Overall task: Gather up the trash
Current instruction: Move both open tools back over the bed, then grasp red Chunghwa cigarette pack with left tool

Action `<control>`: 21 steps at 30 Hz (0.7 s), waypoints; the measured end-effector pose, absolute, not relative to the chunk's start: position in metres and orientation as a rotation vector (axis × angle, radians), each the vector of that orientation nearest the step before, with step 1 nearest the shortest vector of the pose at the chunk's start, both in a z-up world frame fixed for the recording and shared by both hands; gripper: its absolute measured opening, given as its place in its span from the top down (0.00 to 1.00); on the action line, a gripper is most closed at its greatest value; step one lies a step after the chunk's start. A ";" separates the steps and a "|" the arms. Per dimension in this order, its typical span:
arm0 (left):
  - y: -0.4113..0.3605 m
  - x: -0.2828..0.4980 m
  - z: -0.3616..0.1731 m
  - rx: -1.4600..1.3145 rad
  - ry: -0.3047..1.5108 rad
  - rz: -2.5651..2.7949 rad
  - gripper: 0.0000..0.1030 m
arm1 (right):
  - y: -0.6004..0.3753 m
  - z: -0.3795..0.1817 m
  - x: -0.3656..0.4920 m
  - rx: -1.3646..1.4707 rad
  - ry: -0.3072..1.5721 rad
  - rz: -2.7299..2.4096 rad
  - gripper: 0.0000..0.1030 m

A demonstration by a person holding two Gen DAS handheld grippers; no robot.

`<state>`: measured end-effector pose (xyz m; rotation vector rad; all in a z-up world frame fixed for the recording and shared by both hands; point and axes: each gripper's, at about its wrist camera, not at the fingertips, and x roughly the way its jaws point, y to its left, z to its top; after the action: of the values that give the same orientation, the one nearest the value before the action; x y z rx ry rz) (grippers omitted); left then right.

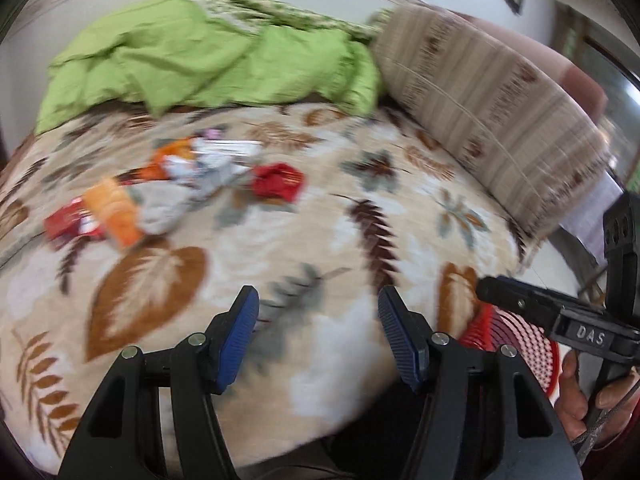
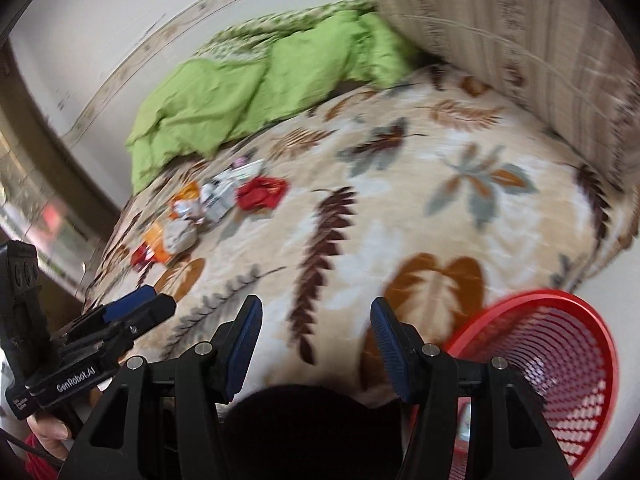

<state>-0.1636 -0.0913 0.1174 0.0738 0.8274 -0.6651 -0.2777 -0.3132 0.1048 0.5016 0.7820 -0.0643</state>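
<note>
Wrappers (image 1: 168, 188) on bed (image 1: 360, 216), grippers empty.
Left gripper (image 1: 318, 336) and right gripper (image 2: 316, 344) hover over the bed's near edge, jaws parted about halfway, nothing between them (both views blurred). Wrappers lie mid-bed, toward the green blanket (image 1: 192, 56); red basket (image 2: 560, 368) stands beside the bed's near corner.
</note>
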 end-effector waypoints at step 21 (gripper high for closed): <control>0.093 0.051 0.086 -0.007 0.834 -0.224 0.34 | -0.268 0.088 -0.169 0.470 0.871 0.050 0.42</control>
<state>0.0514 0.0927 0.0858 -0.0067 0.8337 -0.2239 -0.1687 -0.2682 0.0884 0.4698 0.8706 0.0496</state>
